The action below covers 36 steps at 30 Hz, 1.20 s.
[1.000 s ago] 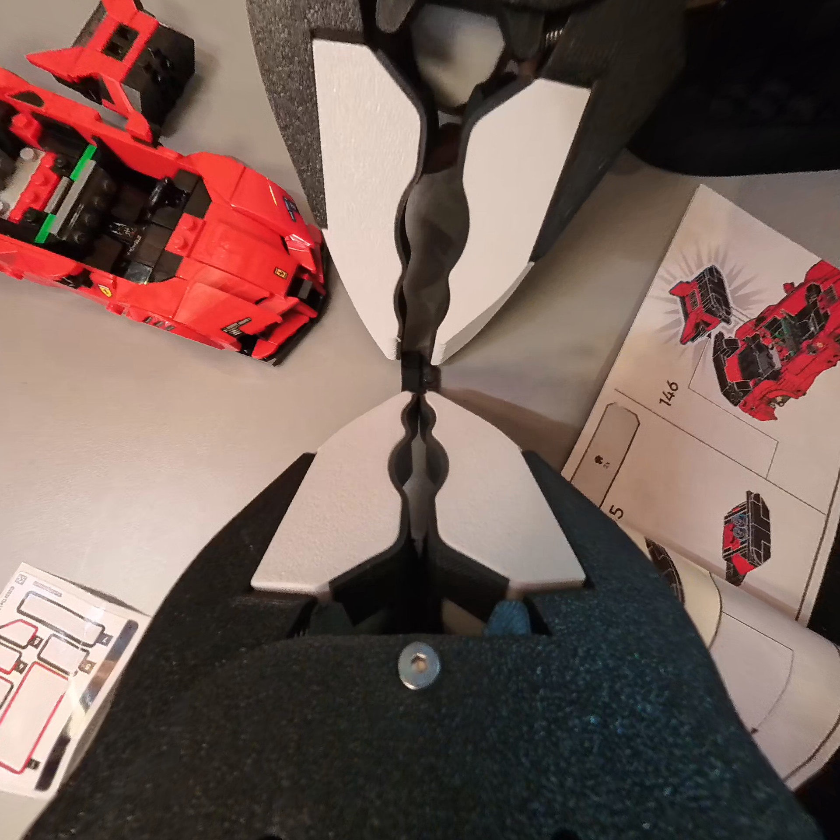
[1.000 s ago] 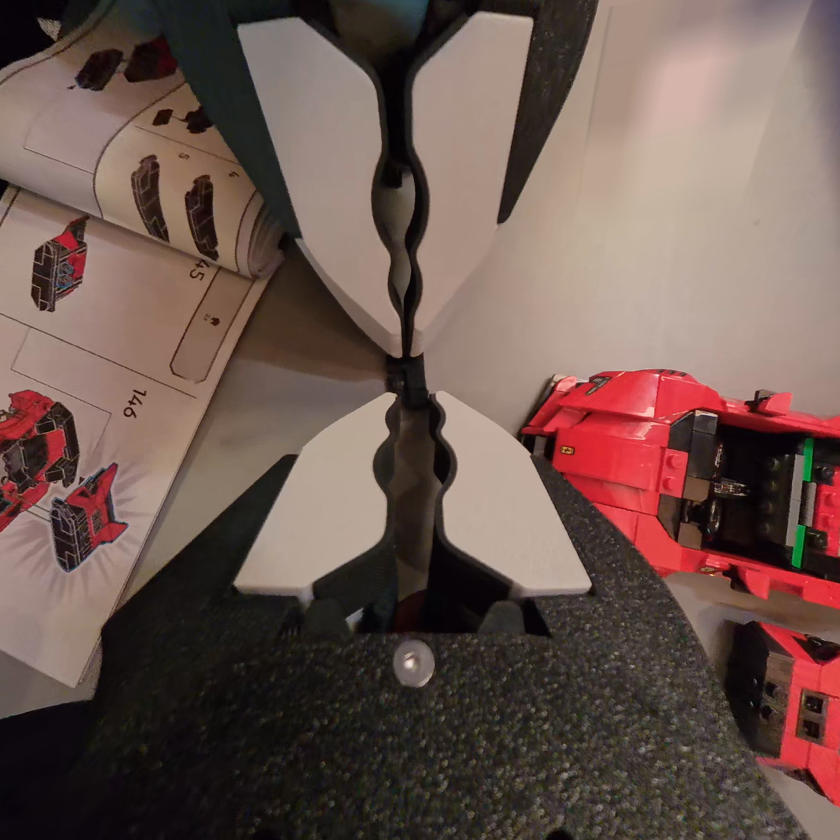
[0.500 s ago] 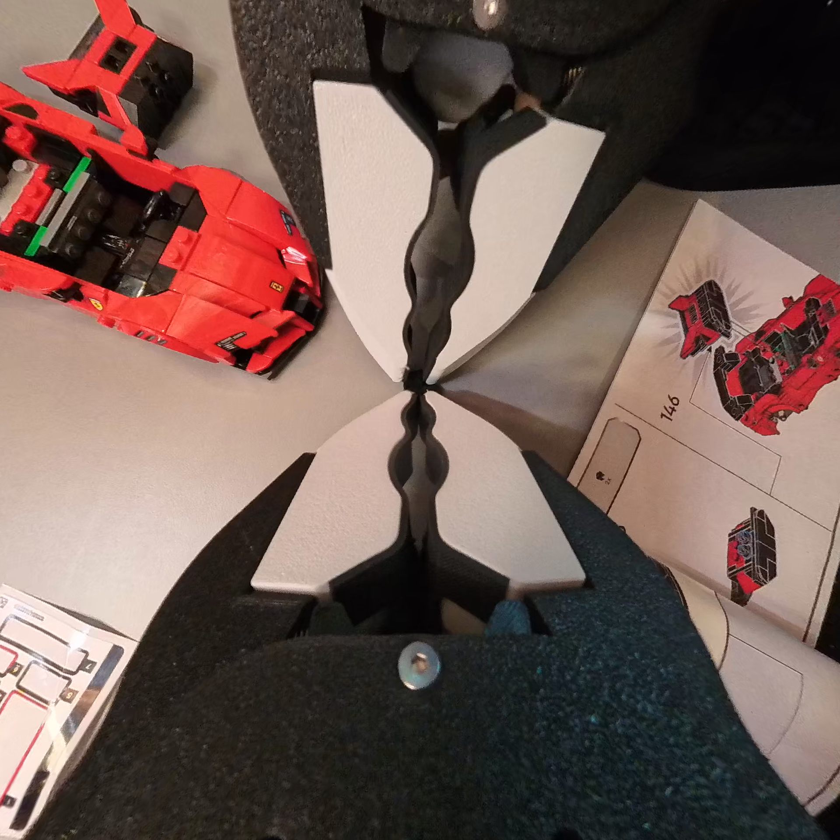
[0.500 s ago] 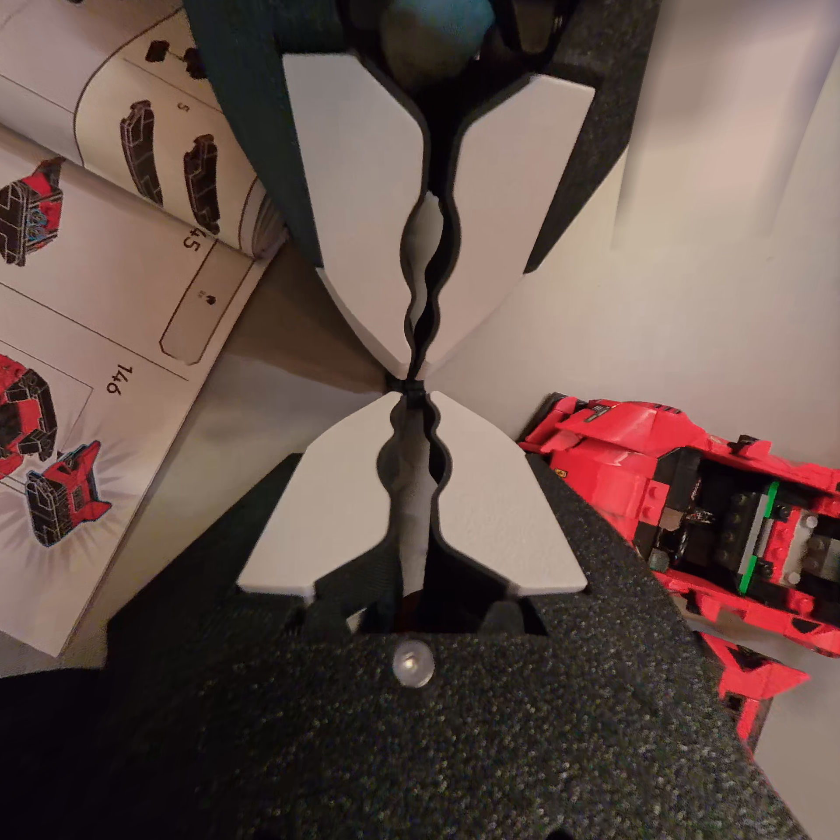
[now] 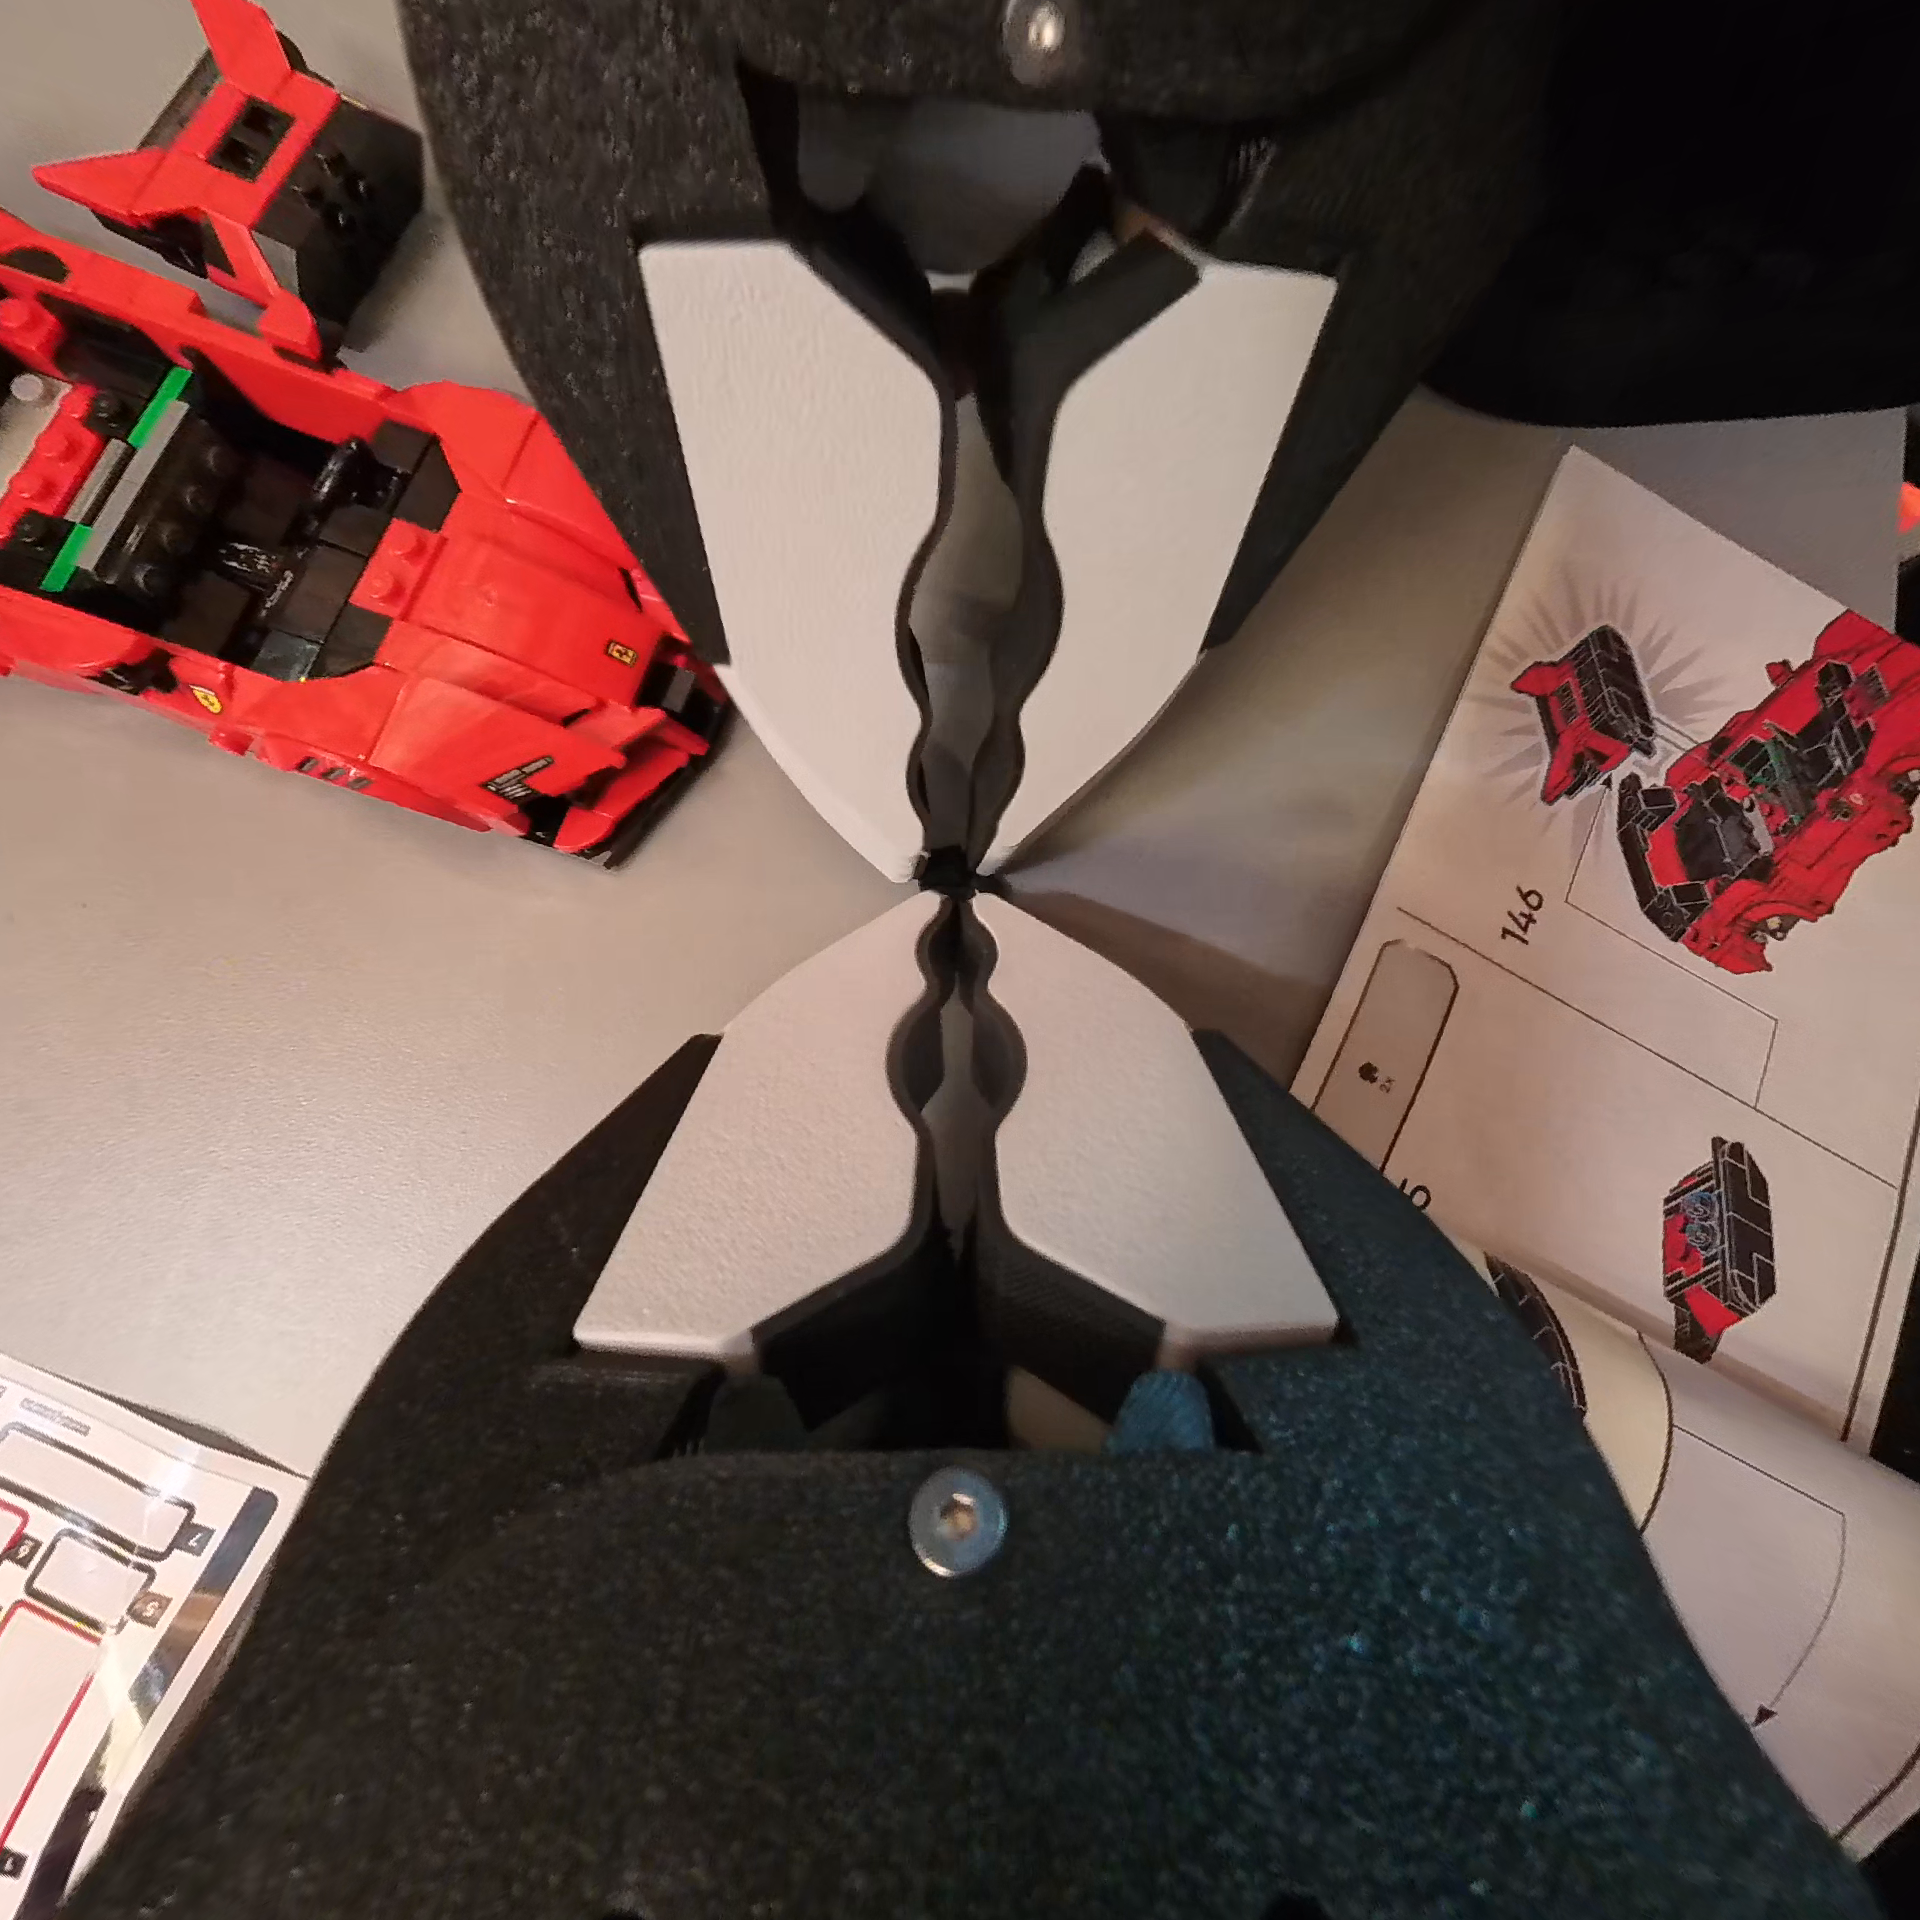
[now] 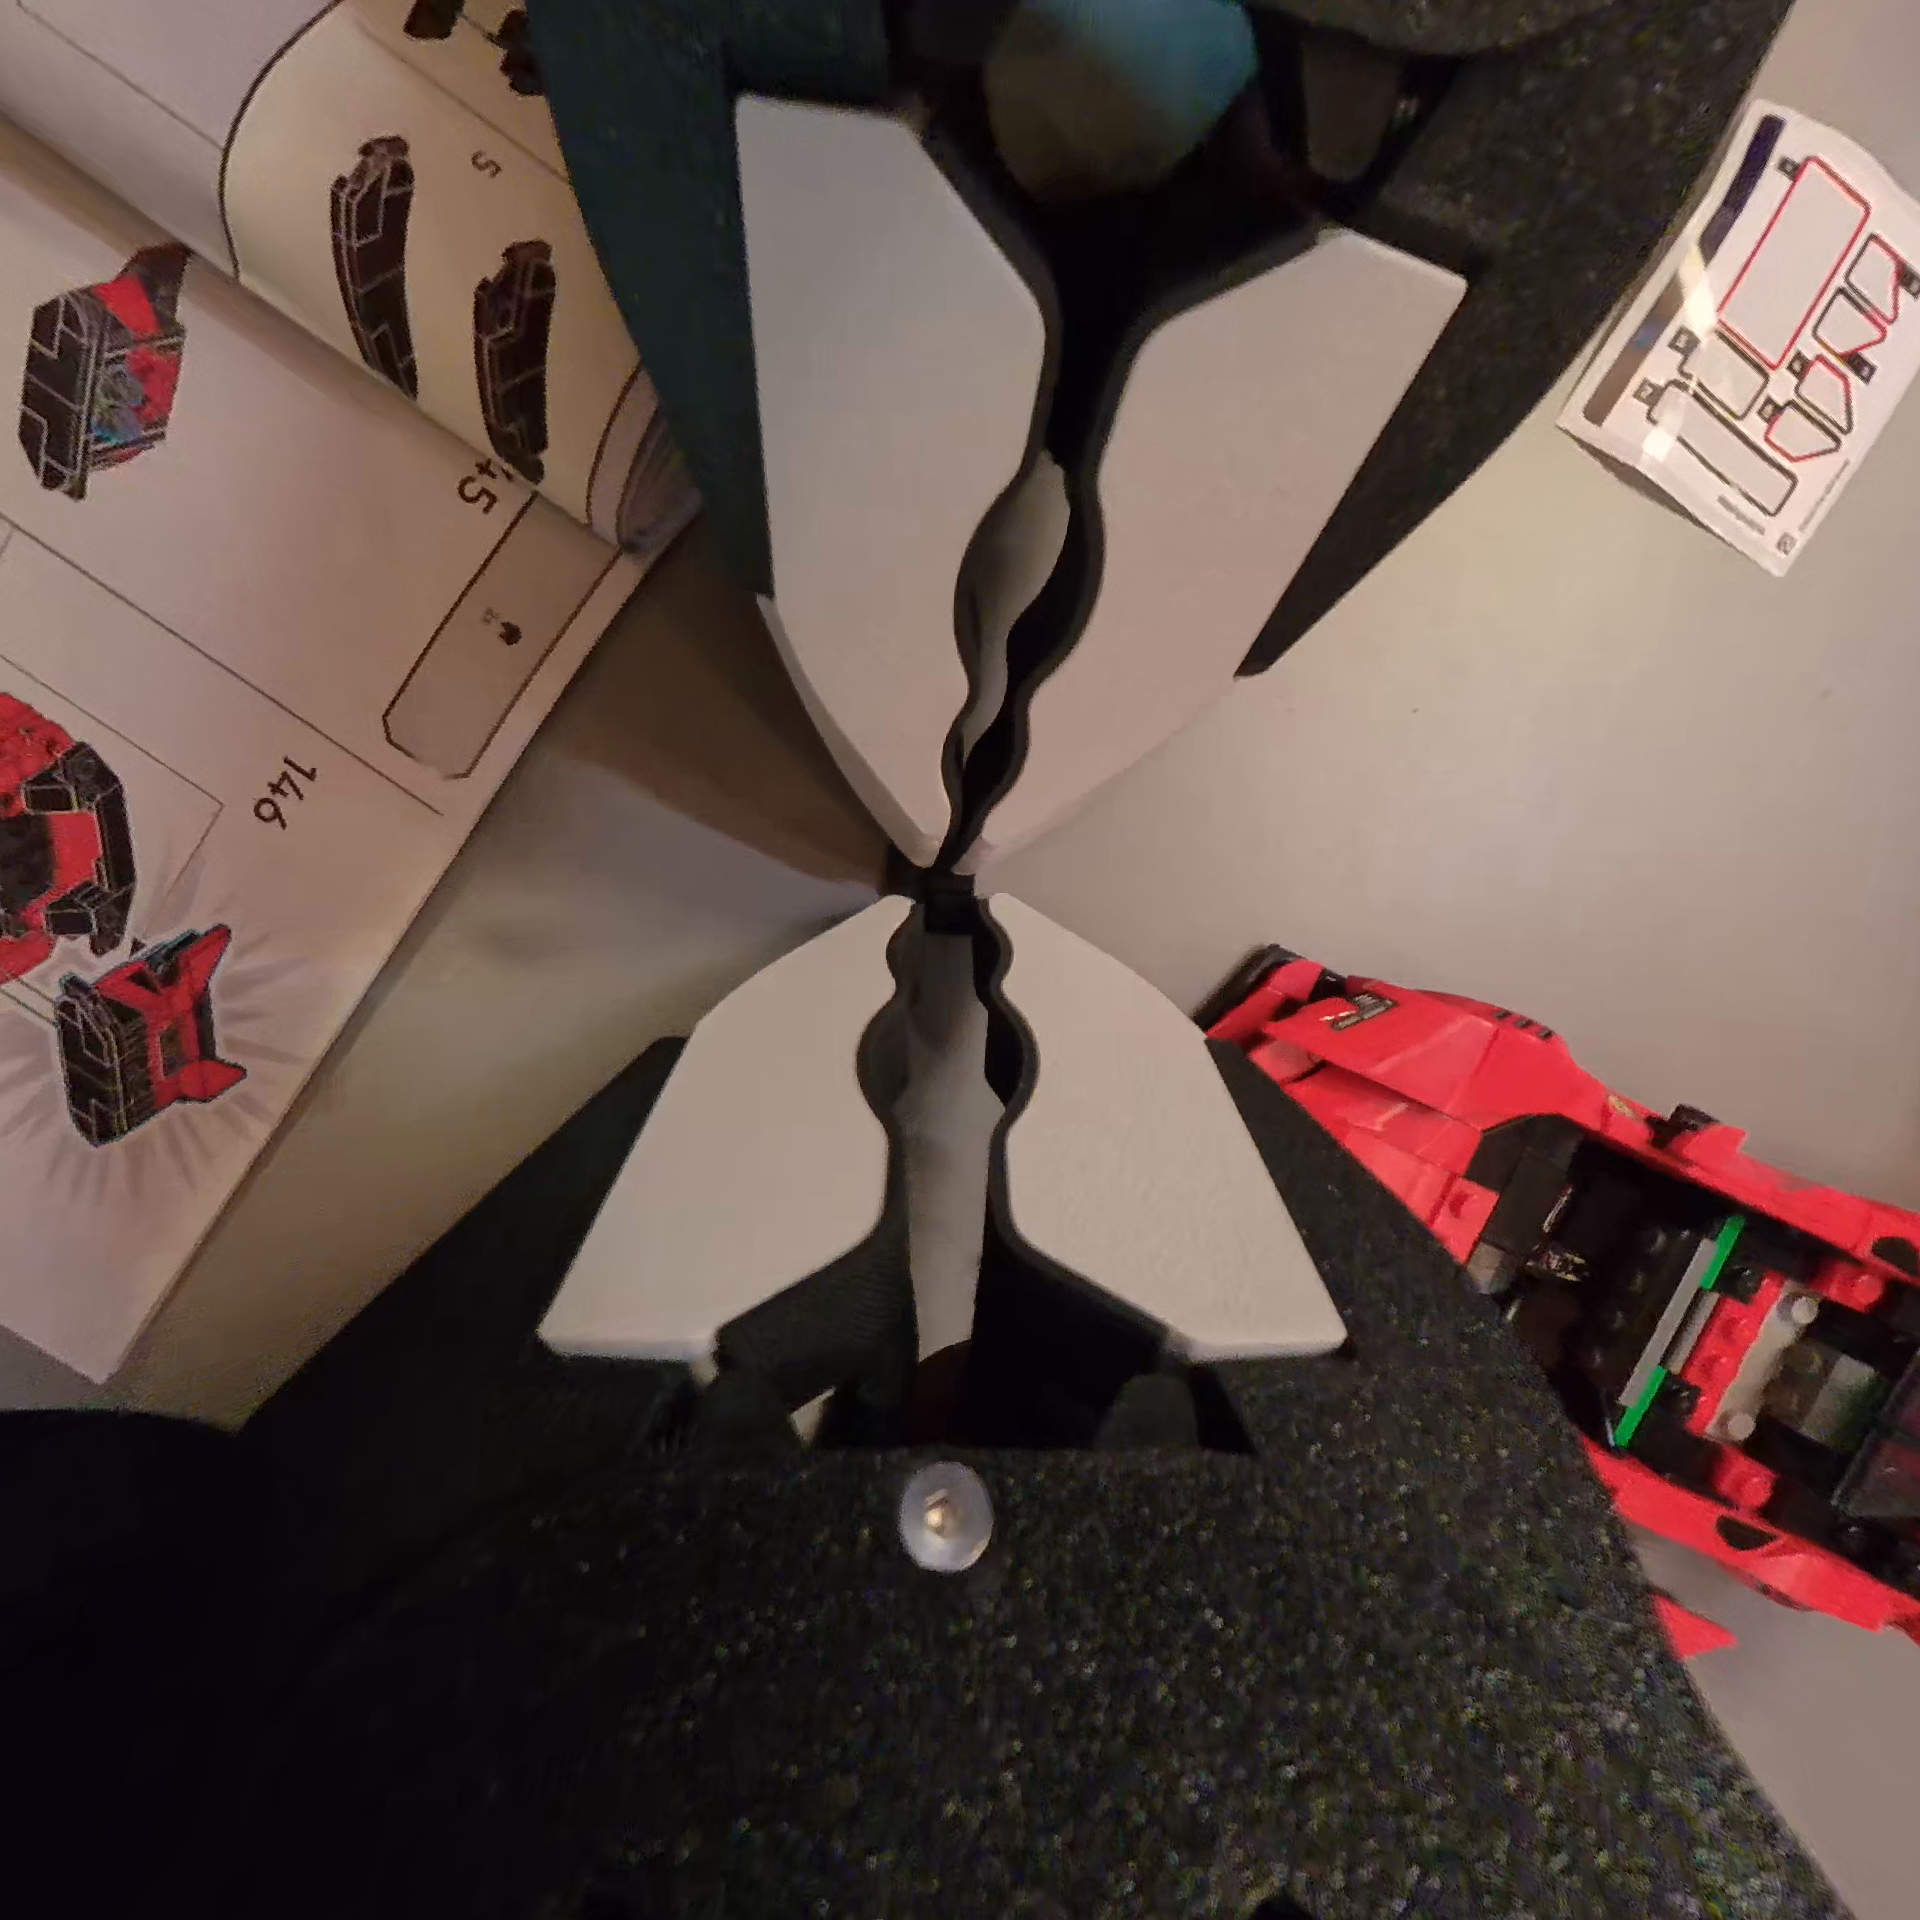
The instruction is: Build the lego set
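Grey table, two hand-held grippers meeting tip to tip over one tiny black piece.

The grey table (image 5: pixel 312 1039) carries everything, spread within reach: the instruction booklet (image 5: pixel 1621 935) lies open to the right in the left wrist view, probably as reference for the step in hand; the red car (image 5: pixel 343 592) sits at upper left with its separate red-and-black rear section (image 5: pixel 260 197) just behind it, not yet fitted; a sticker sheet (image 5: pixel 104 1621) lies at the lower left edge. Above the table, the left hand-held gripper (image 5: pixel 951 914) and right hand-held gripper (image 6: pixel 940 914) are both closed nearly to touching, each pinching the small black piece (image 6: pixel 943 896) between them, seemingly to press or twist it.
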### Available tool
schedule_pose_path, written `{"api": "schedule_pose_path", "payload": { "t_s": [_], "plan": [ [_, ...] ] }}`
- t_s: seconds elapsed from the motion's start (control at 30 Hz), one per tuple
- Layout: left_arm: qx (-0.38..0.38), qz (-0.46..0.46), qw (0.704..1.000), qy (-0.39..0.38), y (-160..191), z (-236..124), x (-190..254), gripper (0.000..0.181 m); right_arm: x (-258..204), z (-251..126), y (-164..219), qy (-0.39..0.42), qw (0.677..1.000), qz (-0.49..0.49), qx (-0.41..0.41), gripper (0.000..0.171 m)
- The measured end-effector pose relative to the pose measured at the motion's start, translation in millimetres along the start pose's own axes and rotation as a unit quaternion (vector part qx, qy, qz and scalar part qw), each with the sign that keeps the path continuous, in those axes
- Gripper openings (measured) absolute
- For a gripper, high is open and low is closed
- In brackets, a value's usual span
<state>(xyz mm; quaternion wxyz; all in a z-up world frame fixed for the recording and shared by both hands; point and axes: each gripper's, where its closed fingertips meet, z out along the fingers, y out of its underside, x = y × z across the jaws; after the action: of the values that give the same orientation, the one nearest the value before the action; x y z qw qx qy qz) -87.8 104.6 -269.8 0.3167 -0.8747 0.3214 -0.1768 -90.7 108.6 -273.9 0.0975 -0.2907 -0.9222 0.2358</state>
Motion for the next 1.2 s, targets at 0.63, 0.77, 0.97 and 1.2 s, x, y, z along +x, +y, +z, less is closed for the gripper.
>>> {"api": "schedule_pose_path", "payload": {
  "t_s": [0.63, 0.77, 0.97, 1.2],
  "plan": [
    [0.002, 0.005, 1.000, 0.008, 1, -1, 2, 0.000, -2, 2, -2, -0.018, 0.998, -0.066, -0.006, 0.010],
    [0.004, 0.002, 1.000, 0.010, 1, -1, 2, 0.000, -2, 2, -2, -0.017, 0.996, -0.082, -0.015, 0.010],
    [0.006, 0.003, 1.000, 0.010, 0, 0, 2, 0.000, -1, 1, -3, -0.005, 0.999, -0.031, 0.002, 0.013],
    [0.037, -0.020, 0.999, 0.016, -12, -30, -1, 0.000, -5, -12, -1, 0.005, 0.999, 0.042, 0.026, 0.011]
  ]
}}
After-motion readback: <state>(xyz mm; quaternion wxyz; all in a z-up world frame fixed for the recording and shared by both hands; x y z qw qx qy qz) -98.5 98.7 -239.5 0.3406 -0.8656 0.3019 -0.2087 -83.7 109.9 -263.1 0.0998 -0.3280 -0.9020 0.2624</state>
